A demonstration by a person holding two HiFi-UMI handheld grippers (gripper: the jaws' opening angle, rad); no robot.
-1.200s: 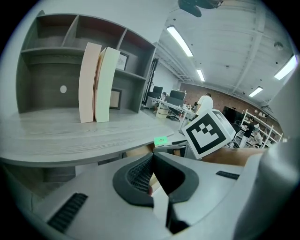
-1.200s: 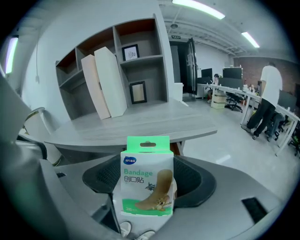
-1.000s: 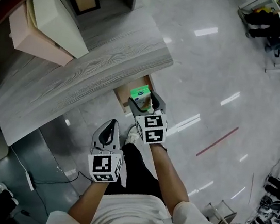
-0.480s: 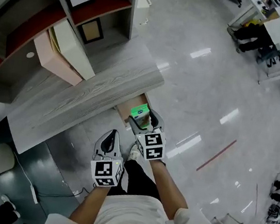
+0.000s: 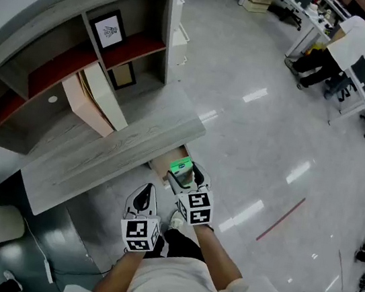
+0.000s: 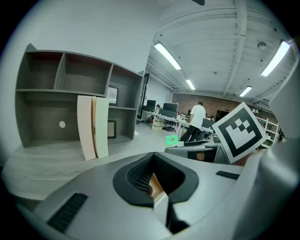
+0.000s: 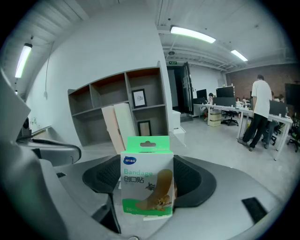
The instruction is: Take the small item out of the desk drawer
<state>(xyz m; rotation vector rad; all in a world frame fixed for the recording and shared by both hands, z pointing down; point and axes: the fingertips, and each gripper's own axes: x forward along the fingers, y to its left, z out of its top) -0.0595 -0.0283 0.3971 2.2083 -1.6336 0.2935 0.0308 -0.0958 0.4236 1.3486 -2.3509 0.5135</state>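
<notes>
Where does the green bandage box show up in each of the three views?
Head view: bandage box just below centre, beside the desk edge, held by the right gripper.
Left gripper view: small green patch right of centre.
Right gripper view: bottom centre, between the fingers.
Shared landmark: leaning folders on the desk.

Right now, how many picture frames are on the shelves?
2. In the shelf unit, the upper frame stands one level above the lower frame. Others could hide in shadowed corners.

The green-and-white box [image 7: 146,180] reads "Bandage" on its front, with "创口贴" printed just beneath.
</notes>
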